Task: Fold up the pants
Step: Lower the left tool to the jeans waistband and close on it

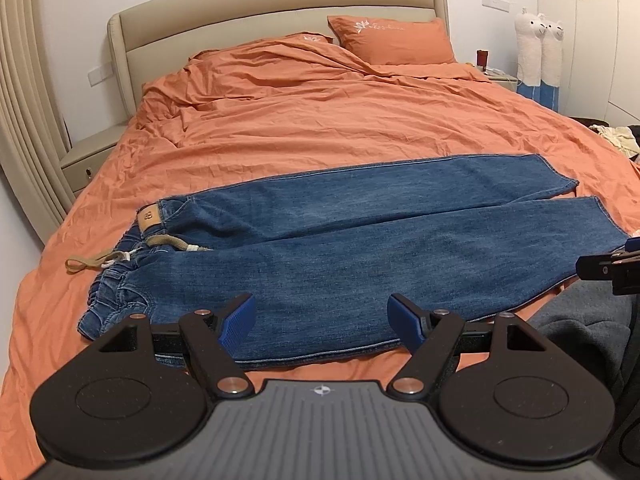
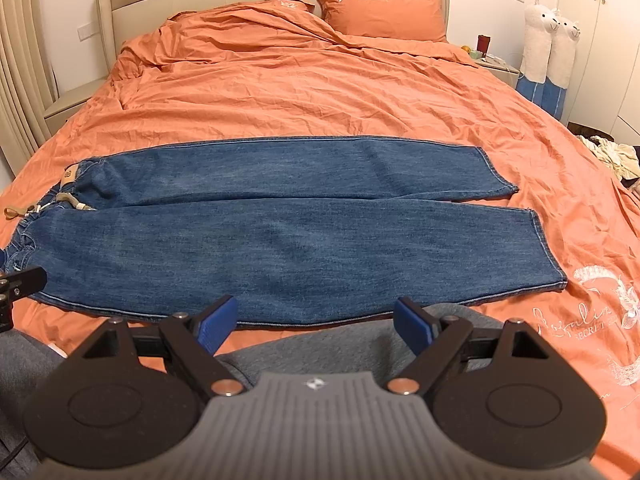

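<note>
Blue jeans (image 1: 340, 240) lie flat across the orange bed, waistband with a tan drawstring (image 1: 96, 260) to the left, both legs side by side reaching right. They also show in the right wrist view (image 2: 280, 232). My left gripper (image 1: 322, 318) is open and empty, hovering over the near edge of the near leg. My right gripper (image 2: 314, 322) is open and empty, just short of the near leg's edge, above grey cloth (image 2: 320, 348). The right gripper's tip shows at the right edge of the left wrist view (image 1: 612, 268).
The orange duvet (image 1: 320, 120) is wrinkled, with pillows (image 1: 392, 40) at the beige headboard (image 1: 260, 28). Nightstands stand on both sides (image 1: 88, 156). Two plush alpacas (image 1: 538, 56) lean on the right wall. Loose clothes (image 2: 612, 156) lie at the bed's right edge.
</note>
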Motion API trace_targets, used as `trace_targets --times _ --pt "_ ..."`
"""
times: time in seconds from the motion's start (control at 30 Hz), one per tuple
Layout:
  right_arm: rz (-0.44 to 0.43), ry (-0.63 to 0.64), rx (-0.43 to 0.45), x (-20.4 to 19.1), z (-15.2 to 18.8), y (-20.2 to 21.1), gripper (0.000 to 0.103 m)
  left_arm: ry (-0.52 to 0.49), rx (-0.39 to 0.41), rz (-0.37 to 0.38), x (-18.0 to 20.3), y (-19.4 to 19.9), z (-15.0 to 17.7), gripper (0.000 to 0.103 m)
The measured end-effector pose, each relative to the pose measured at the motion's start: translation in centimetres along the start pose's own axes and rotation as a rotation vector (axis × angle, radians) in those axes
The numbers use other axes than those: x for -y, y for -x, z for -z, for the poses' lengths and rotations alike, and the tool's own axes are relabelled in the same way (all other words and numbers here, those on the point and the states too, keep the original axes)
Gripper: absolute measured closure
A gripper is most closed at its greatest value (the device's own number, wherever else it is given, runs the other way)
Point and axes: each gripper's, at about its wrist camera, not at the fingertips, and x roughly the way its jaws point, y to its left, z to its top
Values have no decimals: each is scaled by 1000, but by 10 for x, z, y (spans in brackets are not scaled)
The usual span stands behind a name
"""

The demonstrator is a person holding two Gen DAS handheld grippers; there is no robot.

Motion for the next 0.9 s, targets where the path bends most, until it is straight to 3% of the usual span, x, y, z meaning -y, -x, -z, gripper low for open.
trace_targets --times 0.13,0.27,0.4,0.5,0.6,0.73,0.9 --pt "-19 4 13 4 0 0 21 -25 2 4 -4 -2 0 17" --pt "-9 48 103 18 0 0 21 -87 8 5 -18 -7 0 24" --pt "28 121 152 37 -11 -4 21 -178 -1 -33 -42 -16 -2 27" --pt "-21 123 166 60 -21 -9 21 -188 -25 -27 -72 -25 -8 28" --pt "-86 109 189 82 -33 -19 21 -92 -31 -4 -115 -39 -18 28" --pt "-109 19 129 100 -54 -51 21 22 -32 3 -174 -69 -34 28" --pt "-113 -109 140 102 -69 -93 22 209 -99 43 -245 -127 -45 28"
